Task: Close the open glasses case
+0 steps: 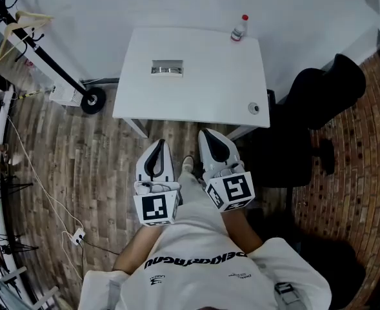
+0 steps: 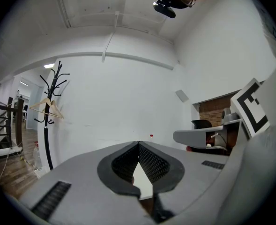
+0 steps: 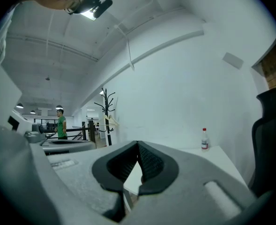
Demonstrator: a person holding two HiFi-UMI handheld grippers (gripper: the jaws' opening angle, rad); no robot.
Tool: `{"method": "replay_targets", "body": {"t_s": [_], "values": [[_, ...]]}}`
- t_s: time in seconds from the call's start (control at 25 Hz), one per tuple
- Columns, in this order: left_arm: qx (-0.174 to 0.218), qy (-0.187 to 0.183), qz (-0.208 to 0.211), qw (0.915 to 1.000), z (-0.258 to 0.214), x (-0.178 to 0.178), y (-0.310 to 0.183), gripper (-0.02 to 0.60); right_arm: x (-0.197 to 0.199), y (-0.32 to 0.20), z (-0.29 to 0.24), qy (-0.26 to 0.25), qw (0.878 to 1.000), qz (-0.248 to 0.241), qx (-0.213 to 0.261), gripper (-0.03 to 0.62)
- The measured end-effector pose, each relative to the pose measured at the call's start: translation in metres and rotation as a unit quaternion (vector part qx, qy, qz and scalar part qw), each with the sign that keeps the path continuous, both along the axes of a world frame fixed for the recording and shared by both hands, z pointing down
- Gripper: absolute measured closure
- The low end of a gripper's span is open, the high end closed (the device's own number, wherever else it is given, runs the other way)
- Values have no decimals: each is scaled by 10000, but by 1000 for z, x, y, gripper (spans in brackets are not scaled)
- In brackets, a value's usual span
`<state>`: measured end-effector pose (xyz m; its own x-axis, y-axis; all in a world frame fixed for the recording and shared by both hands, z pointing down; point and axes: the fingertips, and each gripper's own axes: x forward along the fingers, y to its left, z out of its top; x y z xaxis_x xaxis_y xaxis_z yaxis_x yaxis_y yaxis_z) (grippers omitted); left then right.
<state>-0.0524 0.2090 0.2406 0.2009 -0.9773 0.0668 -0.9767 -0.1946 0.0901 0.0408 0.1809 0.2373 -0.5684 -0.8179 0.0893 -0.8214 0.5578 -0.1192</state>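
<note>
The open glasses case [image 1: 167,68] lies on the white table [image 1: 202,89], left of its middle, and looks silvery grey inside. Both grippers hang in front of the table's near edge, above the wooden floor, well short of the case. My left gripper [image 1: 159,143] is shut with nothing in it, its jaws meeting at the tip [image 2: 138,145]. My right gripper [image 1: 206,134] is beside it, also shut and holding nothing [image 3: 138,144]. Neither gripper view shows the case; both look over the table's edge at the white wall.
A small bottle with a red cap [image 1: 239,28] stands at the table's far right corner [image 3: 204,139]. A small round object [image 1: 253,108] sits near the front right edge. A black office chair [image 1: 312,108] stands to the right, a coat stand [image 1: 44,57] to the left, and cables [image 1: 60,218] on the floor.
</note>
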Motion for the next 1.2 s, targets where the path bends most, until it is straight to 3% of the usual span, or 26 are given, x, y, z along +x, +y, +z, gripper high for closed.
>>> {"method": "replay_targets", "body": {"t_s": [0.56,1.2], "values": [[-405,-84,-136,9991,26,12,-195,584,0,-193,30,-114,9975,-348,-611,592],[-935,68,-156,9955,79,9,-296,584,-3,-290,91,-65,9923,-231,-1217,592]]}}
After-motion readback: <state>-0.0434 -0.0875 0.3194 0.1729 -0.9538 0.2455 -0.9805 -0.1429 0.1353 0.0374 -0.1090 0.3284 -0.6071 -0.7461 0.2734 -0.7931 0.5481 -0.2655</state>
